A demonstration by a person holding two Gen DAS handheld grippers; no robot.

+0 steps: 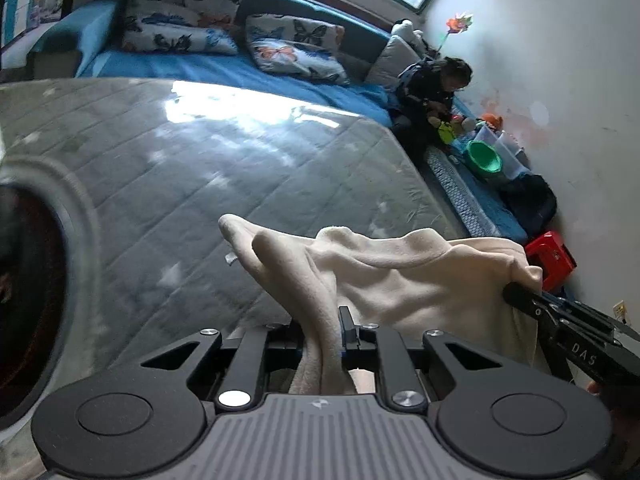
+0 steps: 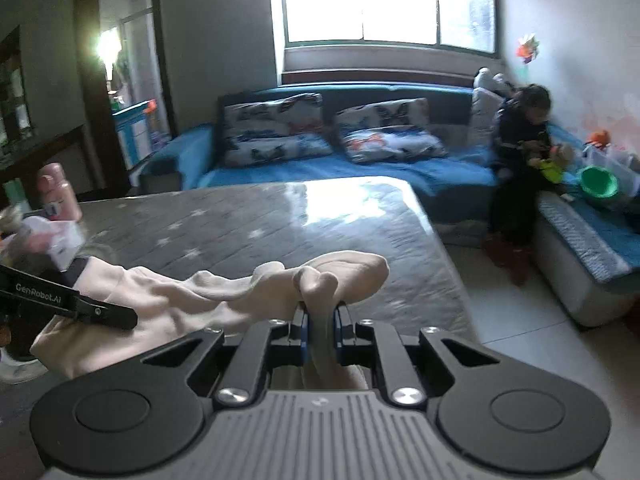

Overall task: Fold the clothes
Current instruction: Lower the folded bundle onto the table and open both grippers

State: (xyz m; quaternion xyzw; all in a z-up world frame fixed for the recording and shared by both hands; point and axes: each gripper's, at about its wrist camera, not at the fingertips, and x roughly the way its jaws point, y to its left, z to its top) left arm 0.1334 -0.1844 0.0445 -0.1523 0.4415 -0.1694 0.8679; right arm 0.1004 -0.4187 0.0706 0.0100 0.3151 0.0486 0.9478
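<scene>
Left gripper (image 1: 326, 330) nipped shut on a bunched fold of the cream fleece garment (image 1: 400, 276); right gripper (image 2: 320, 316) likewise clamped on another edge. Garment hangs stretched between both, just above the grey quilted star-print mattress (image 1: 240, 168). Step: lift and spread. Next, likely: lay flat, keep edges level.

The left wrist view is taken from just behind the left gripper (image 1: 326, 334), angled down across the grey quilted table (image 1: 200, 168) toward the blue sofa (image 1: 240, 68), tilted. The right wrist view is set close behind the right gripper (image 2: 320, 320), aimed more level at the sofa and window (image 2: 384, 0). Table, sofa, cream garment (image 1: 400, 272) and each opposite gripper are shared.
</scene>
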